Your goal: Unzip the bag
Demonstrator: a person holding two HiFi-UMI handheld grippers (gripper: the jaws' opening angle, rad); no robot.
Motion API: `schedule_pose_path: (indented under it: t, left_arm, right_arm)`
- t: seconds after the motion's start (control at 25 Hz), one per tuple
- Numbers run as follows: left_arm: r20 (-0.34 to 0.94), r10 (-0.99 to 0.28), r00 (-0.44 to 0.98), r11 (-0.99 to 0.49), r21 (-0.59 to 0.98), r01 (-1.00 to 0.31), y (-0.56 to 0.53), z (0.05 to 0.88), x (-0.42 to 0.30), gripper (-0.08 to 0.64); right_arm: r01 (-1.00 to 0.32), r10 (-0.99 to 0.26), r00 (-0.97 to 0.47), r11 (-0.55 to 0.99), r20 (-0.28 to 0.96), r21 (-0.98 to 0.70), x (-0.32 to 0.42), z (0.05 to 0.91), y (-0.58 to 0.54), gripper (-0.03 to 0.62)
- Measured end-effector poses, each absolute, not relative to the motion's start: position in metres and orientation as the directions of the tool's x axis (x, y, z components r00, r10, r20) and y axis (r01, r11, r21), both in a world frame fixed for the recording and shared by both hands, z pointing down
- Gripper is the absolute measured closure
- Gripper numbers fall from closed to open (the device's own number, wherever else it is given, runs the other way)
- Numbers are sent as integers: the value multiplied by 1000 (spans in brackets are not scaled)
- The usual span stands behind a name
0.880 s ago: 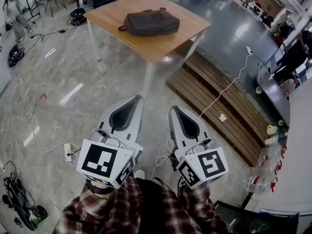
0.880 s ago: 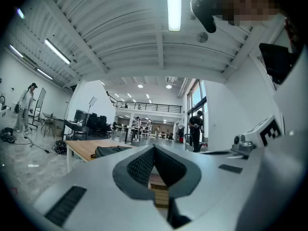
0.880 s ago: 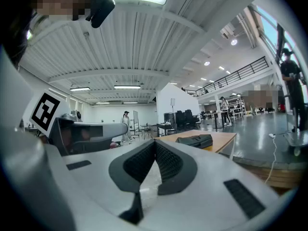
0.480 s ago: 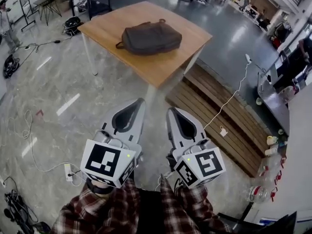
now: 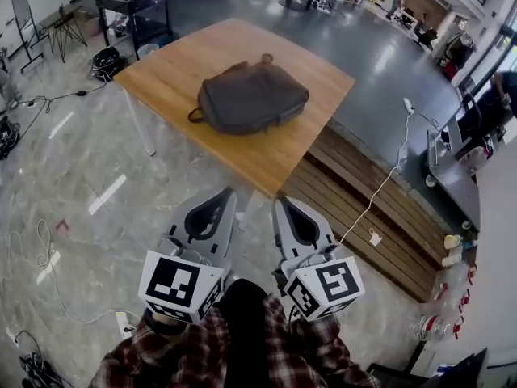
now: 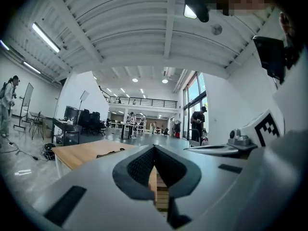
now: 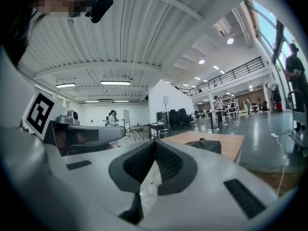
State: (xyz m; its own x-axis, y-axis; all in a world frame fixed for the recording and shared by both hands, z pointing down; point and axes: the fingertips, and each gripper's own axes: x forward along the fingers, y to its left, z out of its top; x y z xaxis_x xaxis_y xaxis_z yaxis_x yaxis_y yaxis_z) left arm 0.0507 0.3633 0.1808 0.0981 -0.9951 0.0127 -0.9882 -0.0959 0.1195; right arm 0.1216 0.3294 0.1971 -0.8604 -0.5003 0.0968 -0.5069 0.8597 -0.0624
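A dark grey-brown backpack [image 5: 250, 95] lies flat on a wooden table [image 5: 178, 63] ahead of me. It also shows in the right gripper view as a low dark backpack [image 7: 206, 145] on the table top. My left gripper [image 5: 228, 191] and right gripper [image 5: 277, 200] are held side by side close to my body, short of the table's near corner. Both are shut with nothing between the jaws. In the left gripper view only a thin dark strip of the bag [image 6: 109, 153] shows on the table.
A slatted wooden platform [image 5: 363, 200] lies on the floor right of the table, with a white cable [image 5: 380, 184] across it. Cables trail on the marble floor at left [image 5: 40, 249]. A black cart [image 5: 129, 6] stands behind the table. People stand far off.
The table and backpack have come nearer and lower in the head view as I walk toward them. Both grippers stay shut and side by side.
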Motion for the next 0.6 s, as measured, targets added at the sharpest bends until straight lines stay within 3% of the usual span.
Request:
schedule_pose_path:
  t: [0.24,0.6]
  left_arm:
    - [46,-996,80,-72,155,-985,296,206,0,551]
    - [42,-997,59,-54,111,-992,159,198,-94,551]
  right_arm:
    - [-534,-522,-842,842,135,-80,83,221,251,580]
    - [-494,-486,-869,859,89,-132,-14,214,114,580]
